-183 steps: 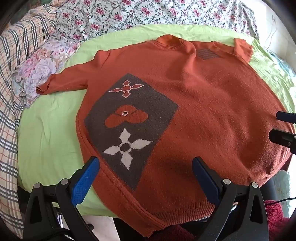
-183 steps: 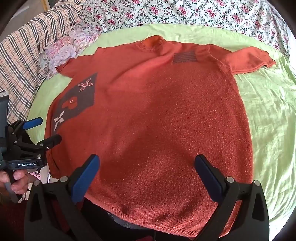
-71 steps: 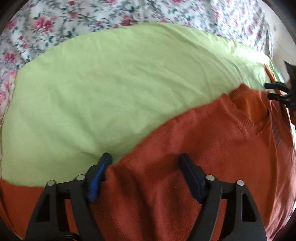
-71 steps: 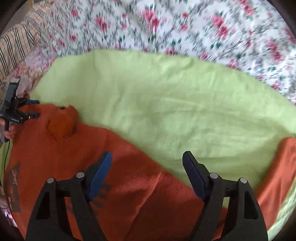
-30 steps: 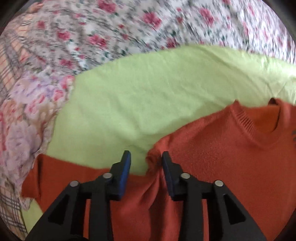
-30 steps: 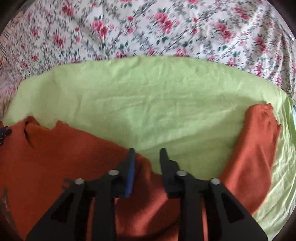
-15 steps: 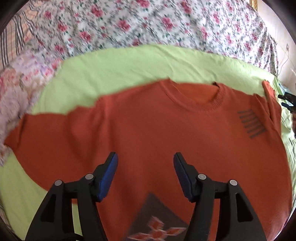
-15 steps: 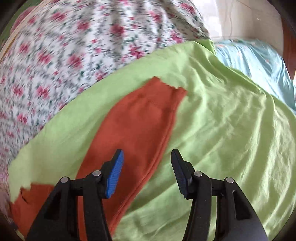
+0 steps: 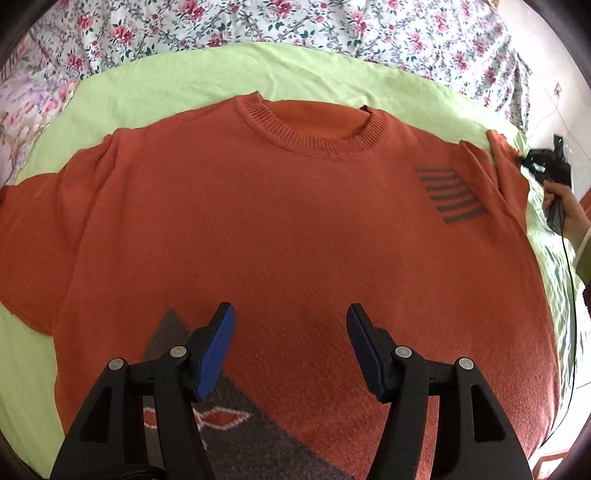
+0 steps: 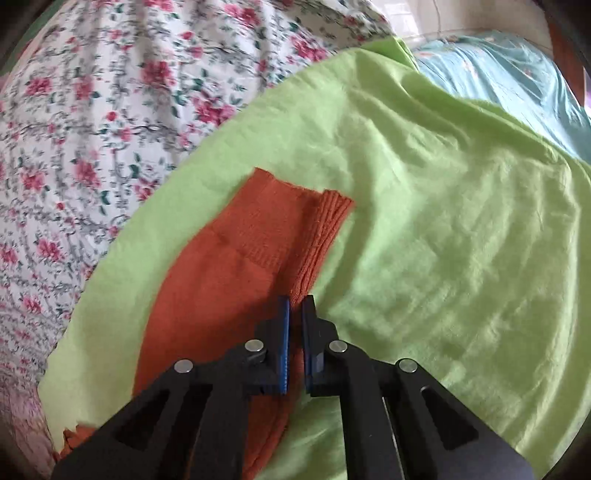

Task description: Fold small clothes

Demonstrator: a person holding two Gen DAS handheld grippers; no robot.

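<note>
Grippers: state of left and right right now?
Left gripper: open, empty, above the front of the orange knitted sweater.
Right gripper: shut on the edge of the sweater's sleeve.

One orange knit sweater (image 9: 280,229) is lying spread out, w/ two sleeves showing. One lime-green sheet (image 9: 207,77) is sitting under it, one floral bedspread (image 9: 258,22) behind, one light-blue cloth (image 10: 509,70) at the far corner. Two grippers are showing: left gripper (image 9: 290,345), right gripper (image 10: 294,325). One hand (image 9: 563,210) is showing too.
</note>
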